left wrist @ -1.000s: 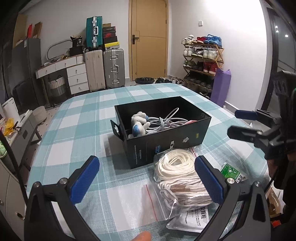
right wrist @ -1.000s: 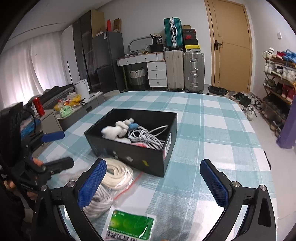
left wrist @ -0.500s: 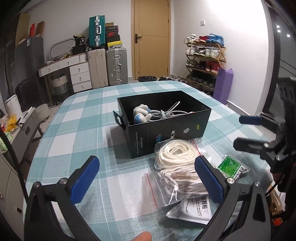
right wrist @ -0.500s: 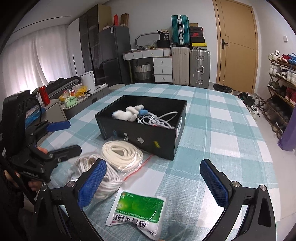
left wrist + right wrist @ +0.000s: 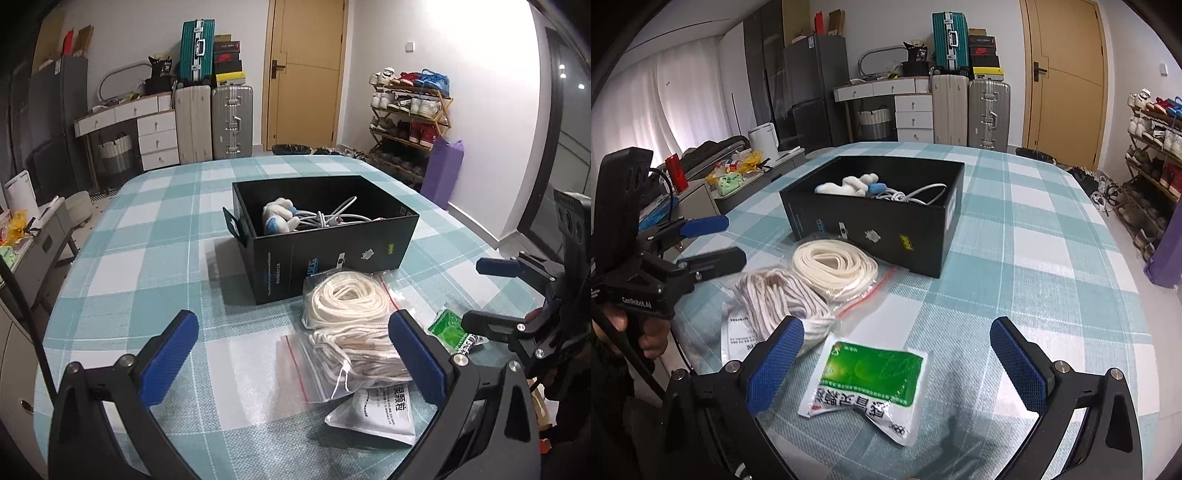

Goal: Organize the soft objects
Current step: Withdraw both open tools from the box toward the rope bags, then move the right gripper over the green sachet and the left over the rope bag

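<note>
Soft objects: bagged white rope (image 5: 347,306) and green sachet (image 5: 871,373) waiting at the table's near edge, just in front of the black box (image 5: 332,236), presumably staged for packing alongside the plush toy (image 5: 279,219) and cables. Rope coiled, sealed in clear plastic. Left gripper (image 5: 291,354) and right gripper (image 5: 897,362) both spread wide, holding nothing.

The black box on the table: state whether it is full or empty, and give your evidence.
Partly filled. The black box is open-topped, holding a white-and-blue plush toy and white cables; dark empty space remains.
</note>
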{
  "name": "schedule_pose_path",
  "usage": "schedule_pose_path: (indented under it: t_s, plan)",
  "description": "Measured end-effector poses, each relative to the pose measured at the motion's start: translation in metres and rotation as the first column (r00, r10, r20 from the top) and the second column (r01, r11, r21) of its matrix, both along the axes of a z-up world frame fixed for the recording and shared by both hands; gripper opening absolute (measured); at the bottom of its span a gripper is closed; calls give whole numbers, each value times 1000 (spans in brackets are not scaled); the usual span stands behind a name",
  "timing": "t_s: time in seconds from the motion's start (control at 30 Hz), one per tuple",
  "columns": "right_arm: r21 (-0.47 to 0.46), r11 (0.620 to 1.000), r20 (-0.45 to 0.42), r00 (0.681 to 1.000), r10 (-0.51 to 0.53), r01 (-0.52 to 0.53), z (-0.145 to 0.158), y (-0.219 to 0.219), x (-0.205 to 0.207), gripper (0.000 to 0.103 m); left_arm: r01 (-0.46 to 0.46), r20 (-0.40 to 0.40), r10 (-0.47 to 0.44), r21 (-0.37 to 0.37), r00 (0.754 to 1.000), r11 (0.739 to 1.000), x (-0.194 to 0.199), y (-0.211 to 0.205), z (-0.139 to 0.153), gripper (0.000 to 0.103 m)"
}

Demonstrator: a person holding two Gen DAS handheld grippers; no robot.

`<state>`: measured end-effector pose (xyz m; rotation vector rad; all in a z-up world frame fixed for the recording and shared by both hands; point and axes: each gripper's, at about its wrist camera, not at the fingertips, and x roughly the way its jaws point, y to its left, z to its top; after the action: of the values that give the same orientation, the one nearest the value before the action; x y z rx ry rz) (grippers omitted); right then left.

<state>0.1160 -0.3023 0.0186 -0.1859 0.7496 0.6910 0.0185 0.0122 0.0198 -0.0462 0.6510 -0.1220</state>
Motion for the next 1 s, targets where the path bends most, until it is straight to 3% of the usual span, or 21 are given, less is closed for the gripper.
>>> schedule_pose_path:
  t_s: [0.27, 1.0]
  plan:
    - [-21, 1000, -30, 1000, -9, 8, -10, -4, -2, 103, -10, -2, 10, 30, 1000, 1000, 3, -9, -3, 103]
    - [-139, 987, -100, 993, 68, -81, -38, 19, -12, 103, 29, -15, -29, 0, 999, 1000, 5, -11, -4, 103]
